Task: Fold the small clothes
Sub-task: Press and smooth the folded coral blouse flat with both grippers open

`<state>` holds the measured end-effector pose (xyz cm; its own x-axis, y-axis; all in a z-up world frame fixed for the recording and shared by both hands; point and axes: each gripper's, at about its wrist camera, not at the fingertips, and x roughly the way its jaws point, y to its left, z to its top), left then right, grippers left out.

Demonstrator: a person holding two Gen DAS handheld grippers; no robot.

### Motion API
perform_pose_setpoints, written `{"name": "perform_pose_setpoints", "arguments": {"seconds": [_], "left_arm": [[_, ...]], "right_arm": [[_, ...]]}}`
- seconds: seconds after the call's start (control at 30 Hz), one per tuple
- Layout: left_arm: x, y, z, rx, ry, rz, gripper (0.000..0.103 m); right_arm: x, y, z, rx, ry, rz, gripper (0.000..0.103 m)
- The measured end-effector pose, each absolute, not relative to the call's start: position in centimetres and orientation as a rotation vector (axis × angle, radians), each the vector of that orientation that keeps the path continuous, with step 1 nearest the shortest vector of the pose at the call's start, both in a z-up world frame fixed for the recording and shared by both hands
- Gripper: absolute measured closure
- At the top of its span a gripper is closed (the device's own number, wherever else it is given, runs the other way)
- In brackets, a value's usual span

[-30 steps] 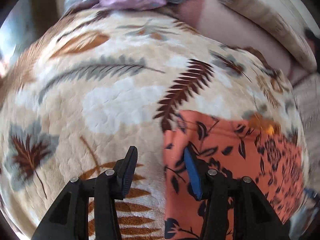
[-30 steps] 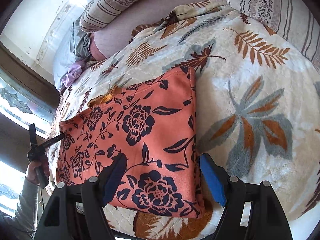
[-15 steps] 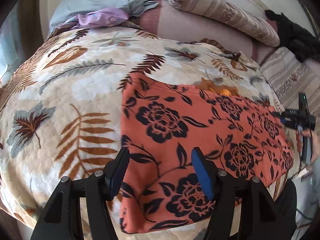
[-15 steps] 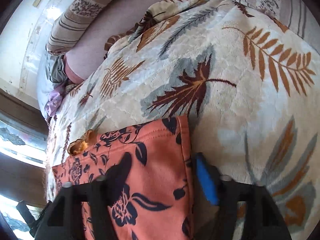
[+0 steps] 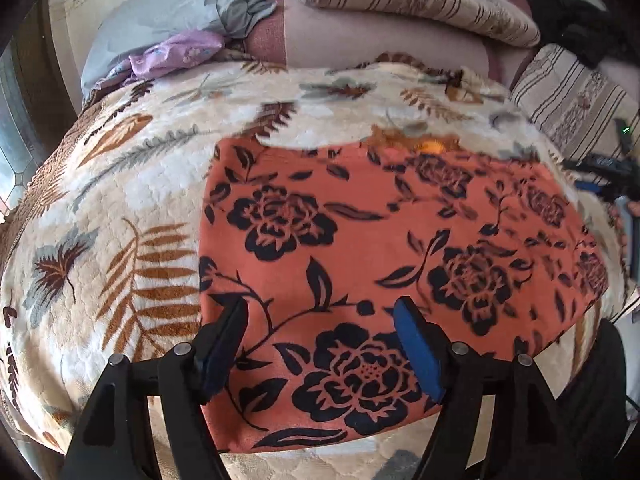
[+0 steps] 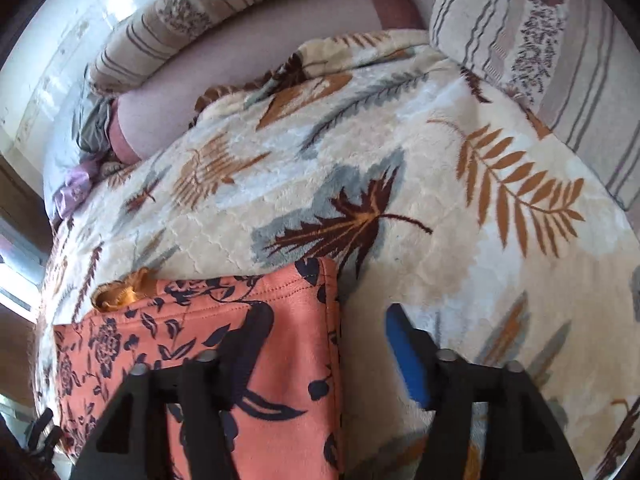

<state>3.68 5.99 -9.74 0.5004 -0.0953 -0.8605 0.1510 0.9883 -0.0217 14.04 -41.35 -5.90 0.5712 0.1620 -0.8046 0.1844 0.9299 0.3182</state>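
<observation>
An orange garment with a black flower print [image 5: 380,248] lies flat as a rectangle on the leaf-patterned blanket [image 5: 120,208]. My left gripper [image 5: 320,320] is open and hovers over the garment's near left part. My right gripper [image 6: 324,324] is open and straddles the garment's far right corner [image 6: 320,276] in the right wrist view; its left finger is over the cloth, its blue-padded right finger over the blanket. The right gripper also shows at the right edge of the left wrist view [image 5: 600,184]. A small yellow-orange frill [image 6: 120,292] sticks out at the garment's far edge.
Striped bolster pillows [image 5: 420,4] and a mauve cushion [image 5: 380,44] line the far side. Grey cloth [image 5: 180,12] and a lilac garment [image 5: 176,52] lie at the far left. A black item [image 5: 572,16] sits far right. A window [image 5: 12,120] is at the left.
My left gripper has pulled back and right, bringing the whole garment into view. My right gripper has moved forward along the garment's right edge to its far corner. Both stay open.
</observation>
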Motion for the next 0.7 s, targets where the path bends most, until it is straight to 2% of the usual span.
{"name": "perform_pose_setpoints", "arguments": {"seconds": [0.07,0.13,0.2,0.3,0.43,0.5,0.63,0.7], "left_arm": [[4.0,5.5,-11.8,0.109,1.08,-0.124,0.025],[3.5,5.1,-10.7,0.129,1.049,-0.117,0.025],[2.9,5.0,-9.5,0.101,1.015,-0.132,0.025],[1.9,5.4,-8.5,0.08,0.973,-0.117,0.025],[2.7,7.0,-11.8,0.07,1.096,-0.045,0.023],[2.0,6.8,-10.7,0.097,1.065,-0.041,0.023],[0.3,7.0,-8.2,0.034,0.947,-0.055,0.022],[0.8,7.5,-9.7,0.018,1.002,-0.01,0.022]], "right_arm": [[11.5,-41.3,-3.9,0.475,0.937,0.059,0.03],[8.7,-40.5,-2.5,0.591,0.928,0.183,0.03],[6.1,-38.5,-2.3,0.664,0.942,0.309,0.024],[3.4,-36.1,-4.8,0.779,0.987,0.435,0.021],[2.6,-36.9,-10.5,0.794,1.097,0.217,0.021],[1.8,-37.7,-10.3,0.889,1.043,0.236,0.022],[0.7,-36.2,-7.4,0.785,0.971,0.341,0.021],[0.9,-36.4,-8.7,0.785,0.996,0.321,0.021]]}}
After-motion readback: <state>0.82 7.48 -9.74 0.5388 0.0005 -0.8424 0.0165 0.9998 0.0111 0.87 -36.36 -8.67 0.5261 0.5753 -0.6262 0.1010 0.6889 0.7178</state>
